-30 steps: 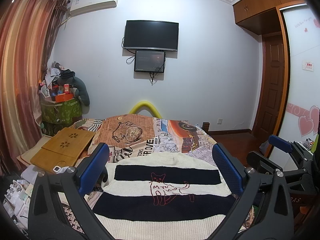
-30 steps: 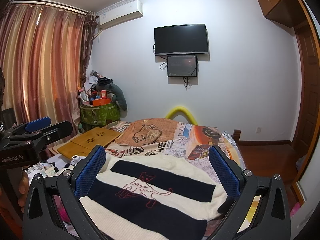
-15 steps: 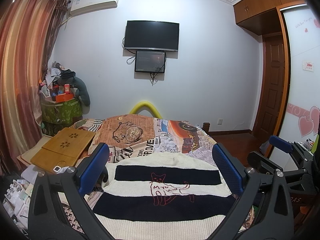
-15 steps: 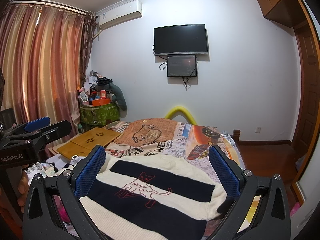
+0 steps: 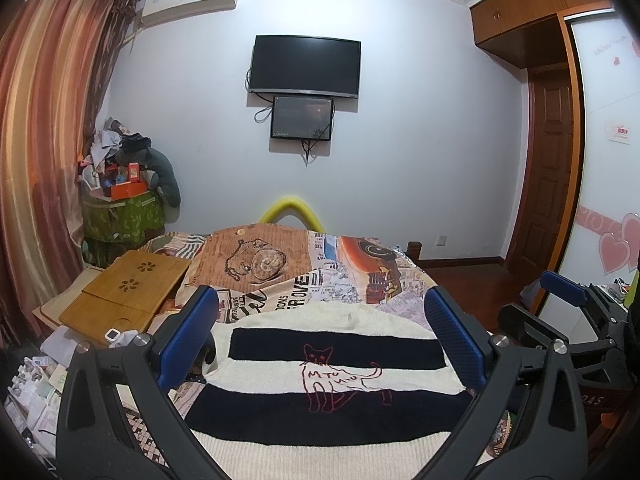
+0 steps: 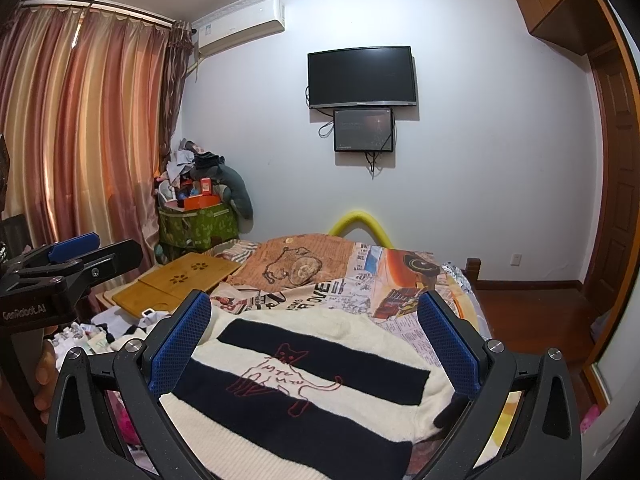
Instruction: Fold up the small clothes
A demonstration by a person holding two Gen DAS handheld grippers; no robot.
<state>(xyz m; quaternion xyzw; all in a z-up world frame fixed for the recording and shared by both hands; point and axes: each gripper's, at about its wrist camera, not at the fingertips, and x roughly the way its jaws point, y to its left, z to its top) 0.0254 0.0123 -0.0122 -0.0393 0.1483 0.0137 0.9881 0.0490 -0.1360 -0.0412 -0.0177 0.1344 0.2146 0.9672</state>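
A cream knit sweater with broad black stripes and a red cat outline lies flat on the bed; it also shows in the right wrist view. My left gripper is open and empty, held above the sweater's near part. My right gripper is open and empty, also above it. The right gripper shows at the right edge of the left wrist view. The left gripper shows at the left edge of the right wrist view.
The bed has a newspaper-print cover. A wooden lap desk lies at its left. Small items clutter the floor at left. A green bin piled with things stands by the curtain. A door is at right.
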